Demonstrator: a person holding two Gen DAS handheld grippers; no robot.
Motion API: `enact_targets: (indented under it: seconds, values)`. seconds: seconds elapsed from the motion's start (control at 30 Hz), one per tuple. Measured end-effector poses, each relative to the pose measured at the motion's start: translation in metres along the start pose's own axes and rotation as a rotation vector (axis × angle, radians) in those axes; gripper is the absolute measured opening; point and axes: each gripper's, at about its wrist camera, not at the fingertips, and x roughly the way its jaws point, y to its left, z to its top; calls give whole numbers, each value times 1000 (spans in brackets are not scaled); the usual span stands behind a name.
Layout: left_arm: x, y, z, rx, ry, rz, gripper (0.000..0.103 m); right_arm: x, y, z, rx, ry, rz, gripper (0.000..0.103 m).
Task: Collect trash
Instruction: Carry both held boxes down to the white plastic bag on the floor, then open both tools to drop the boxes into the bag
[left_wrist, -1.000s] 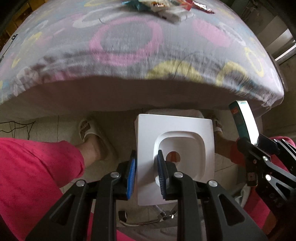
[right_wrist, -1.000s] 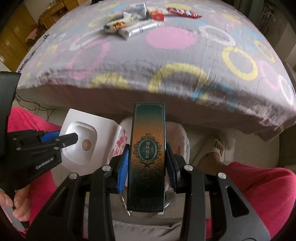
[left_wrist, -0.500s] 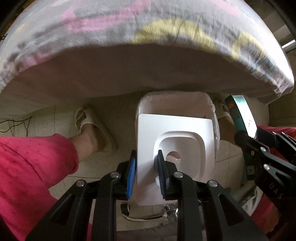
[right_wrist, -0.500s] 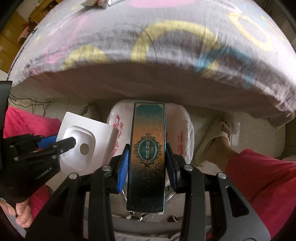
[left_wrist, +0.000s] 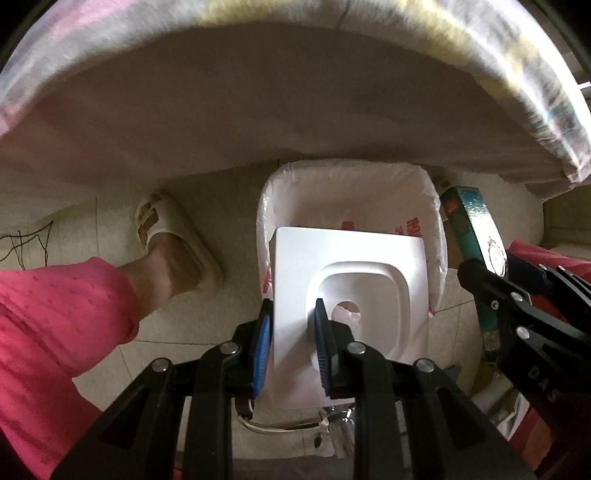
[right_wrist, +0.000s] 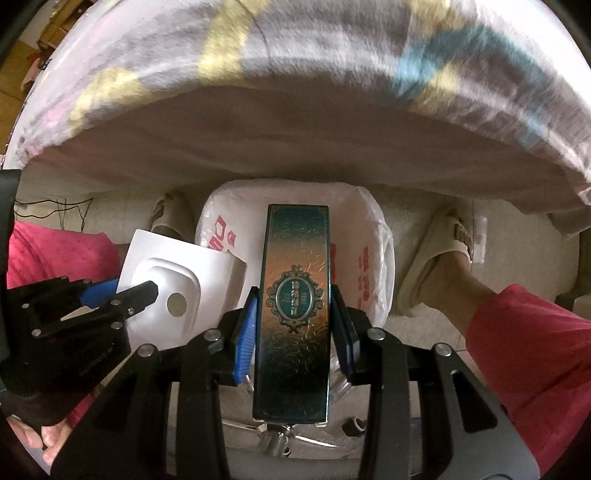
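Observation:
My left gripper (left_wrist: 291, 317) points down and is shut on the left edge of a white moulded packaging tray (left_wrist: 351, 266) with a round hole. The tray hangs over a bin lined with a white, red-printed bag (left_wrist: 347, 184). In the right wrist view my right gripper (right_wrist: 293, 306) is shut on a long dark green box (right_wrist: 295, 251) with a gold emblem, held above the same bin (right_wrist: 369, 229). Each view shows the other tool: the right gripper (left_wrist: 491, 291) with the green box (left_wrist: 476, 229), and the left gripper (right_wrist: 136, 295) with the white tray (right_wrist: 177, 273).
A bed with a ring-patterned sheet (left_wrist: 258, 92) overhangs the far side of the bin. A person's feet in cream slippers (left_wrist: 173, 236) (right_wrist: 443, 251) and pink trouser legs (left_wrist: 55, 314) flank the bin. Black cables (left_wrist: 26, 243) lie on the tiled floor at left.
Both grippers have sunk towards the floor with their loads. The bed top and its wrappers have left view, and the bin's open bag has come into view under both items.

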Motion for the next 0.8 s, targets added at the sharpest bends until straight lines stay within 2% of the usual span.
enact_targets:
  seconds: [0.5, 0.8]
  values:
    - [46, -15, 15, -25, 110, 47, 23, 41, -11, 16, 72, 78, -1, 36]
    - [59, -22, 18, -30, 143, 47, 23, 53, -14, 20, 100, 115, 26, 36]
